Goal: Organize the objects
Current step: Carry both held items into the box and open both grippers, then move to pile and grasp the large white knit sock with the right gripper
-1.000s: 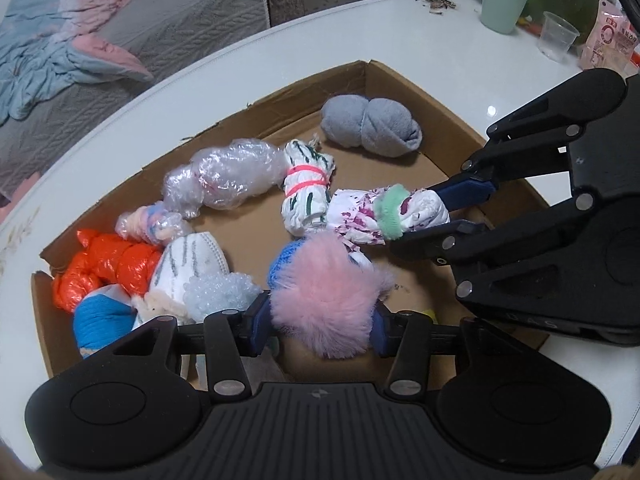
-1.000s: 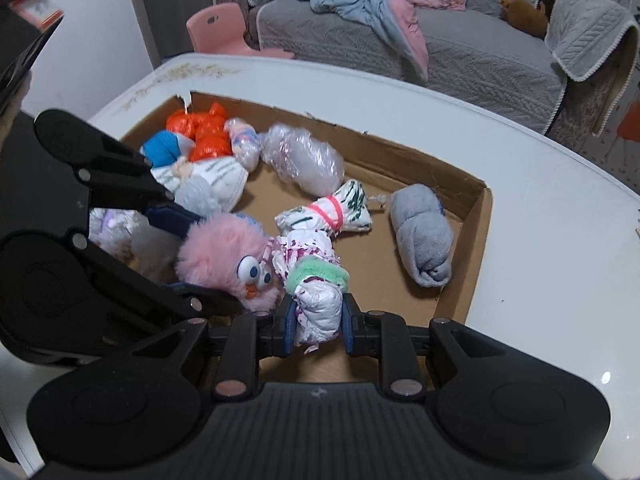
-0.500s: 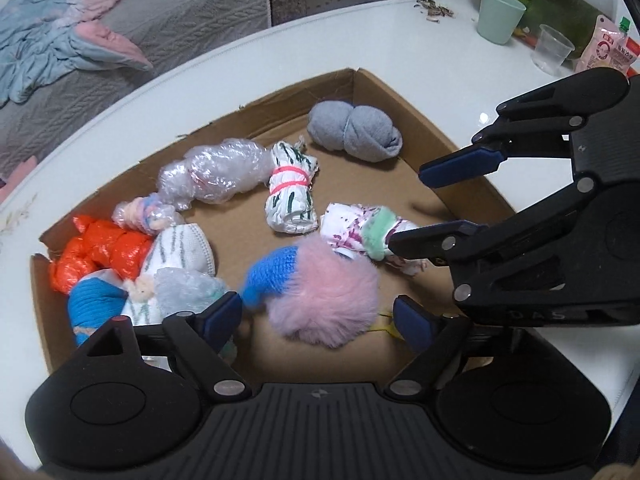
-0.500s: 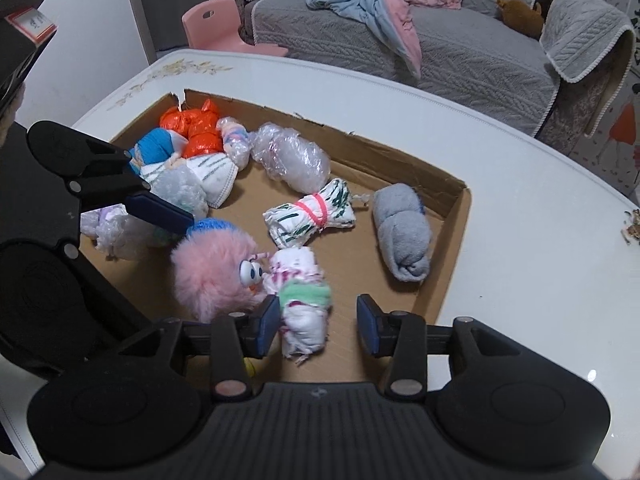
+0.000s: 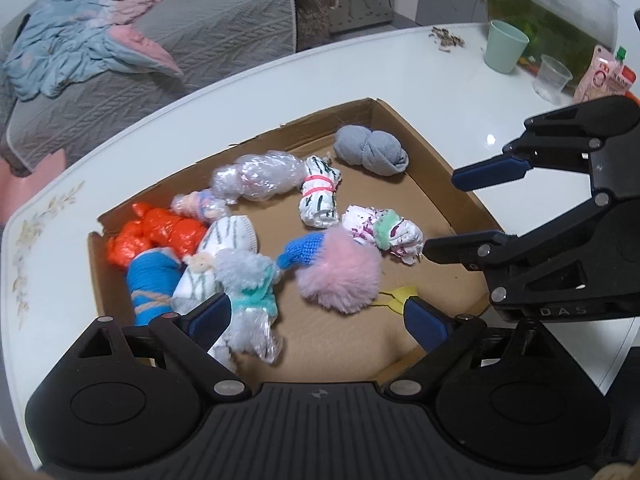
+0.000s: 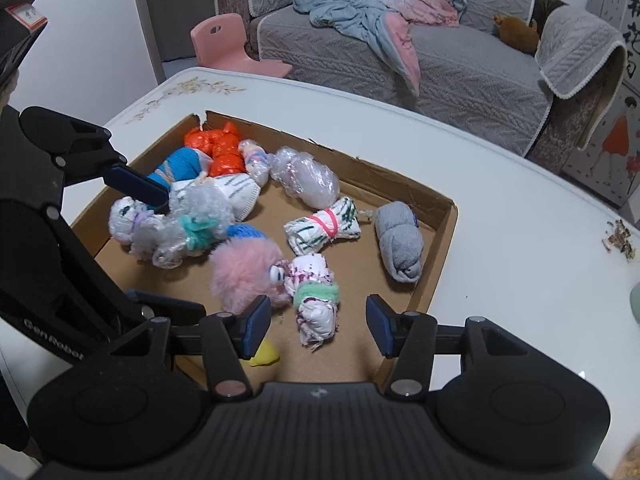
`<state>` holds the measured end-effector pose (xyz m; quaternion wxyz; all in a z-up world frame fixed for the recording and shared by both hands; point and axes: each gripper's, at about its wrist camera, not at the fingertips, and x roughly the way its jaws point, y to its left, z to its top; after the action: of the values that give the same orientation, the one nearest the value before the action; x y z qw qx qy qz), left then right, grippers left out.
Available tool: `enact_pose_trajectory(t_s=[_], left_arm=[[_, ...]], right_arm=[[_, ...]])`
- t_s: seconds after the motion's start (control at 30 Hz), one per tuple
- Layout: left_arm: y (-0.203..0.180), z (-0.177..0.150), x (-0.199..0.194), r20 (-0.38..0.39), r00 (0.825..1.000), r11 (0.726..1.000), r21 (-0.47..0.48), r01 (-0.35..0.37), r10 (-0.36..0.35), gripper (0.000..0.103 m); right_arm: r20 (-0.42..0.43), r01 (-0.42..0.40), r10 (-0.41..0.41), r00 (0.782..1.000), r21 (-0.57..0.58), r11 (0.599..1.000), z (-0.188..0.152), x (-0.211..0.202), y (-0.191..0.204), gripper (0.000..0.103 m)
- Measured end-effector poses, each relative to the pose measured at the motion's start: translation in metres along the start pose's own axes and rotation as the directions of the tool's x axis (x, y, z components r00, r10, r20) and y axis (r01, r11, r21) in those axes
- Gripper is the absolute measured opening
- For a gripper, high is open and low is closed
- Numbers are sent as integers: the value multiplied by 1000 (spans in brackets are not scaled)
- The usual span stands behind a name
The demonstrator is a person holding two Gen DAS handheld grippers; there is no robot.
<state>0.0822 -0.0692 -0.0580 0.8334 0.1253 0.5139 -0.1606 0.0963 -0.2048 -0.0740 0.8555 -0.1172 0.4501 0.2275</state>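
An open cardboard box (image 5: 280,136) on the white table holds several wrapped bundles. A pink fluffy toy (image 5: 340,276) with a blue knit cap lies on its floor. My left gripper (image 5: 318,320) hovers above it, jaws opening, pads clear of the fur. Beside the toy lies a white bundle with a green band (image 6: 316,300). My right gripper (image 6: 318,328) straddles it from above, jaws opening, neither pad touching. The right gripper (image 5: 446,212) also shows at the right edge of the left wrist view.
In the box are also a grey sock roll (image 5: 372,150), a clear plastic bundle (image 5: 260,176), a striped bundle (image 5: 318,196) and an orange bag (image 5: 156,236). A green cup (image 5: 505,46) and clear cup (image 5: 554,78) stand far right. A sofa (image 6: 460,68) lies beyond the table.
The left gripper let go of the pink toy and the right let go of the green-banded bundle. Both jaws widened and both grippers rose away from the box floor.
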Motion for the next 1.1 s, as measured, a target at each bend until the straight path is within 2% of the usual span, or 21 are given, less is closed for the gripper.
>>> enact_pose_trajectory(t_s=[0.63, 0.83, 0.9, 1.0, 1.1], left_arm=[[0, -58, -43, 22, 1000, 999, -45, -10, 11, 98], [4, -96, -38, -36, 999, 994, -110, -17, 13, 98], [5, -108, -38, -57, 998, 994, -106, -18, 13, 98], [8, -120, -38, -68, 997, 993, -112, -35, 28, 99], [10, -127, -34, -85, 996, 992, -122, -39, 29, 99]], right_arm=[[5, 14, -14, 1000, -14, 1000, -13, -33, 38, 55], [10, 8, -9, 1000, 65, 998, -31, -44, 49, 63], [1, -6, 6, 1000, 88, 996, -41, -42, 57, 70], [-21, -11, 14, 1000, 111, 994, -56, -34, 69, 70], [-46, 1, 8, 999, 181, 983, -70, -23, 74, 70]])
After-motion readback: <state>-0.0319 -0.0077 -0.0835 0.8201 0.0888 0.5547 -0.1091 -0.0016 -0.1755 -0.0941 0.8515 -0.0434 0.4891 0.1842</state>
